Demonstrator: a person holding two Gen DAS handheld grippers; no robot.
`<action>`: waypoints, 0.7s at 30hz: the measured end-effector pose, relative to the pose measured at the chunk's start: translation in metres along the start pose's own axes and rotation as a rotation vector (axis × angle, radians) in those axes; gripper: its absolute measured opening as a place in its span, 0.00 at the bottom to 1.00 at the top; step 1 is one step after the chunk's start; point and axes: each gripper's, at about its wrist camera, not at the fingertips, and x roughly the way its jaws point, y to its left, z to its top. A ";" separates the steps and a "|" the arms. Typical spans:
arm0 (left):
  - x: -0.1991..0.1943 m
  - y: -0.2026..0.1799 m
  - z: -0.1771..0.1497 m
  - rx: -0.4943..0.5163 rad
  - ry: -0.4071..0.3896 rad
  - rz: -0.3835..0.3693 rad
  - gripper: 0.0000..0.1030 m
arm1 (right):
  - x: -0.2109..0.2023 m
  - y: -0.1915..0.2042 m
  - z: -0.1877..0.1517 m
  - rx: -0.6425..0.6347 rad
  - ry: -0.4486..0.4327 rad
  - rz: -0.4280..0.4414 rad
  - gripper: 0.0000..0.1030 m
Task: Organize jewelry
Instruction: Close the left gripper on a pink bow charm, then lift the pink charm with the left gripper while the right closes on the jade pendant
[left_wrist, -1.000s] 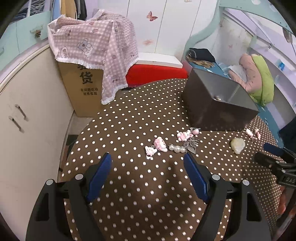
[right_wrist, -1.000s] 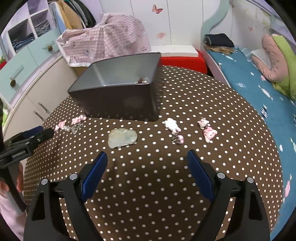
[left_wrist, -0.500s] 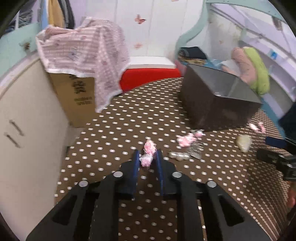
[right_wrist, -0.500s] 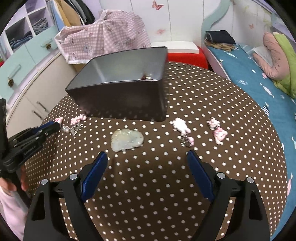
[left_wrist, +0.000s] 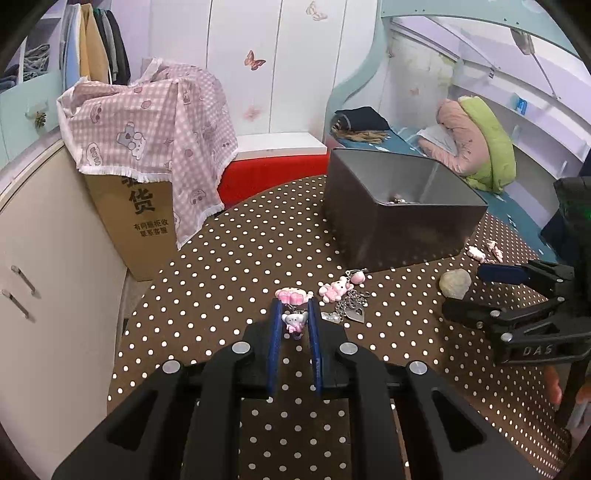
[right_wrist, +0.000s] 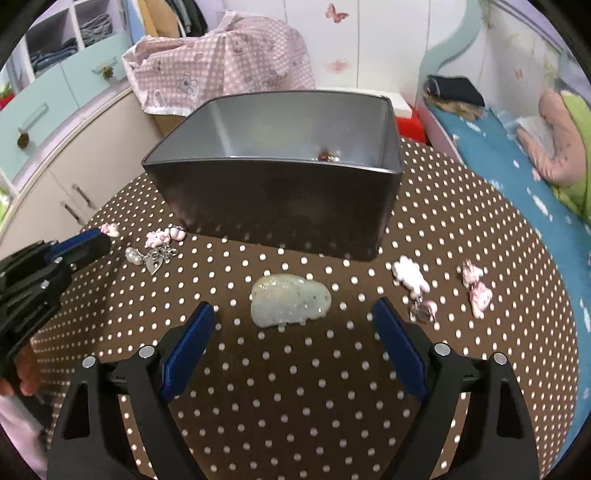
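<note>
Your left wrist view looks steeply down along its fingers, close over the polka-dot table (left_wrist: 229, 258), facing the grey bin (left_wrist: 402, 225). Your right wrist view does likewise. Both share bin (right_wrist: 280, 206), table (right_wrist: 443, 206) and pale stone (right_wrist: 290, 300).

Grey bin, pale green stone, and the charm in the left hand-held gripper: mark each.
grey bin (right_wrist: 280, 206), right wrist view, front wall
pale green stone (right_wrist: 290, 304), right wrist view, middle
charm (left_wrist: 294, 320), left wrist view, body
</note>
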 end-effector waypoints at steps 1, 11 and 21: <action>0.000 0.001 0.000 -0.008 0.001 0.004 0.12 | 0.001 0.003 0.001 -0.018 -0.009 -0.009 0.82; -0.003 0.011 0.002 -0.033 -0.014 0.019 0.12 | -0.002 0.007 0.001 -0.070 -0.067 -0.015 0.42; -0.012 0.003 0.008 -0.006 -0.029 0.038 0.12 | -0.011 0.004 -0.006 -0.057 -0.073 0.007 0.42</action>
